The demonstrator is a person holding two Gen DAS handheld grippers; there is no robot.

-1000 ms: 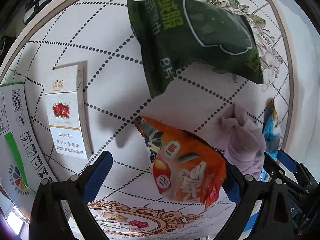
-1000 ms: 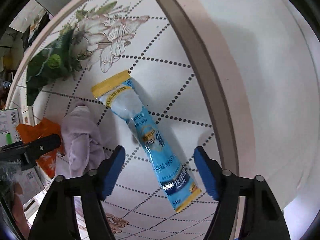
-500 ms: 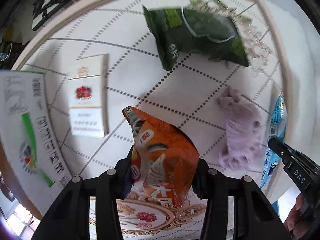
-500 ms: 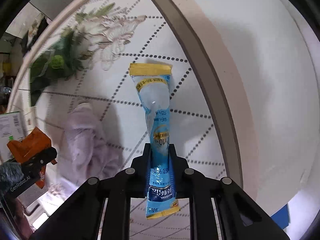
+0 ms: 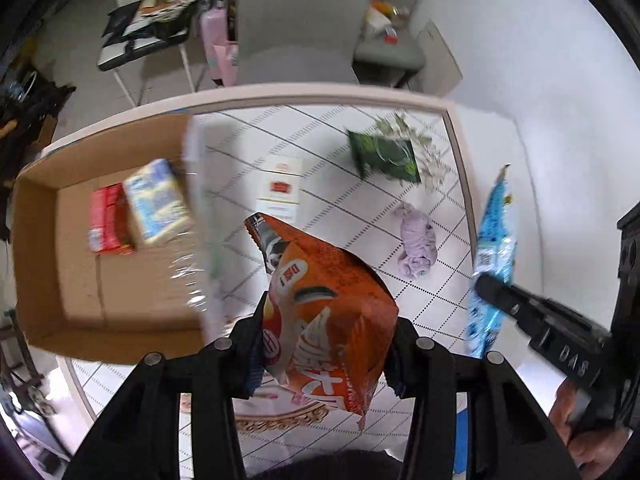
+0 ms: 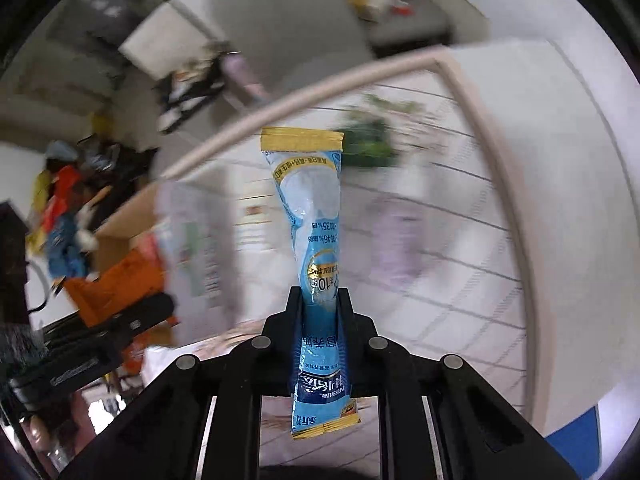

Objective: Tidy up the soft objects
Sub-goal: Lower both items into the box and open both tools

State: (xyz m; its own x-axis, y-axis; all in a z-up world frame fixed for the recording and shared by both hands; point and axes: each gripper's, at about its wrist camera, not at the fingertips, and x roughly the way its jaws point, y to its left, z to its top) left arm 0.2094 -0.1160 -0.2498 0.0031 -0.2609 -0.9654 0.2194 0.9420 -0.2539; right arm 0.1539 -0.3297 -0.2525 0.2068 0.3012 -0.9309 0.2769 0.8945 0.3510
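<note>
orange snack bag [image 5: 328, 312], blue yellow-ended sachet [image 6: 318, 240], lilac cloth [image 5: 416, 246], dark green packet [image 5: 384, 156].

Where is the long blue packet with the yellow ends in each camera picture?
Left wrist view: the blue packet is at the right edge, pinched by the right gripper, above the table.
Right wrist view: the same packet stands in the middle, clamped between the jaws.
Shared landmark: the purple cloth lies on the table in both.

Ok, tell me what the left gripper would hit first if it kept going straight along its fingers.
Probably the table: the left gripper, shut on the orange snack bag, points at bare tiles between the white carton and the lilac cloth. Depth is uncertain.
</note>
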